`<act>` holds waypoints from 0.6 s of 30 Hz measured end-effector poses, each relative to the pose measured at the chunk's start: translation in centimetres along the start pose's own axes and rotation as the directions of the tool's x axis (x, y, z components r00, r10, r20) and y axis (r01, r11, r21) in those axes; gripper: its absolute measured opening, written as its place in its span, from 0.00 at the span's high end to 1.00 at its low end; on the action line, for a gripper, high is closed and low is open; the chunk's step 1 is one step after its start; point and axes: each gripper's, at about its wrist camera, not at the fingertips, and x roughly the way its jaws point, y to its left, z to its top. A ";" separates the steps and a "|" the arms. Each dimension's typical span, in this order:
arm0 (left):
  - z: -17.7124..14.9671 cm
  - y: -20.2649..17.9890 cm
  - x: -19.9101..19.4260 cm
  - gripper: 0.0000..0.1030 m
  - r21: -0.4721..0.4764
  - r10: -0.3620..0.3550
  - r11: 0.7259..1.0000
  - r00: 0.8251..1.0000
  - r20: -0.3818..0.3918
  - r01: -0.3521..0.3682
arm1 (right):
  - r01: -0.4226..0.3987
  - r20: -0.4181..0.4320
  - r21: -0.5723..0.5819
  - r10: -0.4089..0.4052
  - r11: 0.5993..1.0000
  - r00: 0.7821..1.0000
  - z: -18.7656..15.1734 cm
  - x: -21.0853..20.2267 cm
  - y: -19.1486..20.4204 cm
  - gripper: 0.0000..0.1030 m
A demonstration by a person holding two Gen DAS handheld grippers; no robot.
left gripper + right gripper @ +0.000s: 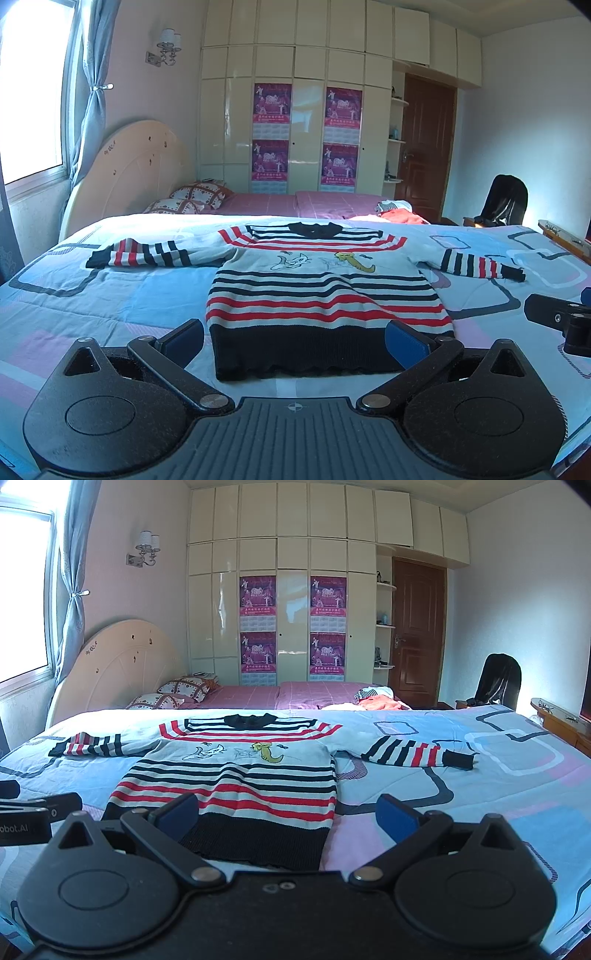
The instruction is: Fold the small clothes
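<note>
A small striped sweater (317,291) in red, black and white, with cartoon figures on the chest, lies flat on the bed, both sleeves spread out to the sides. It also shows in the right wrist view (236,779). My left gripper (295,341) is open and empty, just short of the black hem. My right gripper (288,818) is open and empty, near the hem's right corner. The right gripper shows at the right edge of the left wrist view (565,321). The left gripper shows at the left edge of the right wrist view (33,812).
The bed has a blue and pink patterned cover (110,295). A second bed with a pink cover (295,203), pillows and a small clothes pile (399,212) stands behind. A wardrobe, door and dark chair (506,201) stand at the back.
</note>
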 end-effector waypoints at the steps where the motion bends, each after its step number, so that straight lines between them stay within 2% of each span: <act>1: 0.0 0.0 0.0 0.00 0.000 -0.001 1.000 1.000 -0.001 0.001 | 0.000 0.000 0.000 0.000 1.000 1.000 0.0 0.0 0.0 0.01; 18: -0.1 0.0 -0.1 0.00 0.001 -0.003 1.000 1.000 -0.002 0.003 | -0.003 0.001 0.000 0.003 1.000 1.000 0.0 -0.1 0.0 0.01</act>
